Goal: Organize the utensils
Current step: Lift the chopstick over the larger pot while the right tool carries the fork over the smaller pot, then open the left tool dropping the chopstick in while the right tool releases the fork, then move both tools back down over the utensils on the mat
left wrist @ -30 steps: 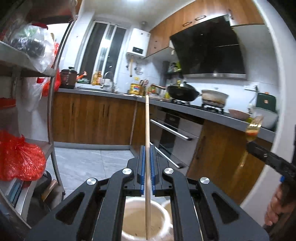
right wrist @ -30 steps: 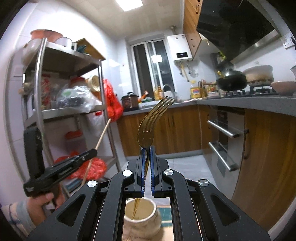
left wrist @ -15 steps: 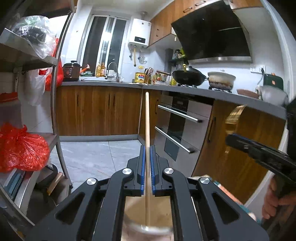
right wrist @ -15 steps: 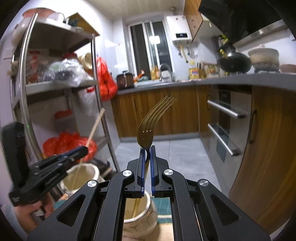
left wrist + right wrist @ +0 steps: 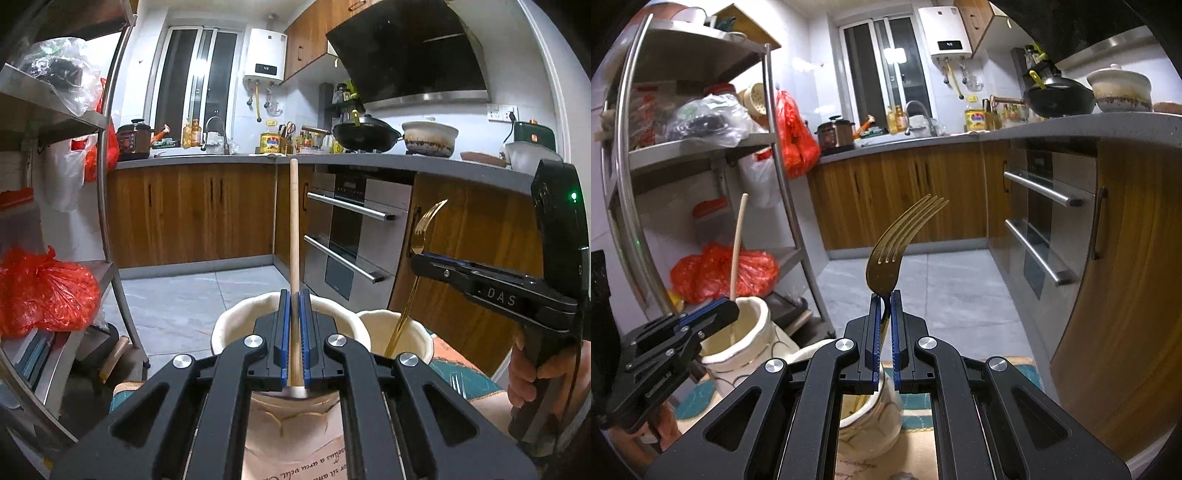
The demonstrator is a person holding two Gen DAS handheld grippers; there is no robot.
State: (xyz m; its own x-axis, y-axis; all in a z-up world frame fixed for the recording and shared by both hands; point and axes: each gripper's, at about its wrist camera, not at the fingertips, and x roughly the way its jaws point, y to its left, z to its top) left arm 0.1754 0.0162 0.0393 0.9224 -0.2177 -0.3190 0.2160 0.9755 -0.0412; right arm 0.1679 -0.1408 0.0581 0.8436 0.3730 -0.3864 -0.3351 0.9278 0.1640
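My left gripper (image 5: 294, 295) is shut on a wooden chopstick (image 5: 294, 229) that stands upright with its lower end inside a cream ceramic jar (image 5: 236, 325). It also shows in the right wrist view (image 5: 716, 314), with the chopstick (image 5: 738, 240) in the left jar (image 5: 753, 332). My right gripper (image 5: 885, 295) is shut on a gold fork (image 5: 897, 240), tines up, its handle reaching down into a second cream jar (image 5: 882, 424). The left wrist view shows that fork (image 5: 421, 236) going into the right jar (image 5: 410, 332).
Both jars stand on a patterned mat (image 5: 1004, 373) at a table edge. A metal shelf rack (image 5: 110, 206) with red bags (image 5: 44, 291) stands to the left. Wooden cabinets and an oven (image 5: 354, 236) run along the back and right. A grey tiled floor (image 5: 945, 291) lies ahead.
Both grippers have come down toward the jars. The chopstick's lower end and the fork's handle now sit inside their jars, and the right gripper has come closer to the left one.
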